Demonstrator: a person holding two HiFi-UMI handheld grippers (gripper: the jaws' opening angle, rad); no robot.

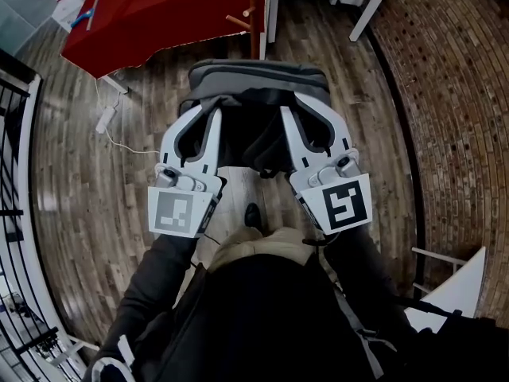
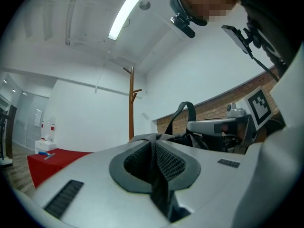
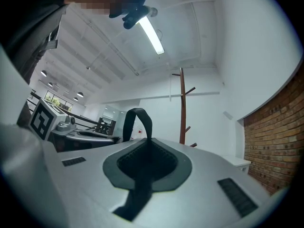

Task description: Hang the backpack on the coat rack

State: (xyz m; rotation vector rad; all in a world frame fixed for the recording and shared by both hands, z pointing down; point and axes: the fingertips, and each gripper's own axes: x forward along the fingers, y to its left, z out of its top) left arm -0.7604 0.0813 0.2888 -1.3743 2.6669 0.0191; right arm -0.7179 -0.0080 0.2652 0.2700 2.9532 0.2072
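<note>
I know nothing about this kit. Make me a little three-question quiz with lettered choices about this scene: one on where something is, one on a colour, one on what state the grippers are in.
1. In the head view, where is the coat rack relative to the backpack?
A) just beyond it, ahead of the person
B) behind the person
C) lying flat on the floor

2. What colour is the cloth draped beside the coat rack?
A) blue
B) red
C) green

3. What are the left gripper and right gripper doing?
A) both wide open and empty
B) only the right one holds anything
C) each shut on a strap of the backpack

Answers:
1 A: the wooden pole rises just past the backpack.
2 B: the cloth is plainly red.
3 C: each gripper view shows a dark strap pinched between closed jaws.
</note>
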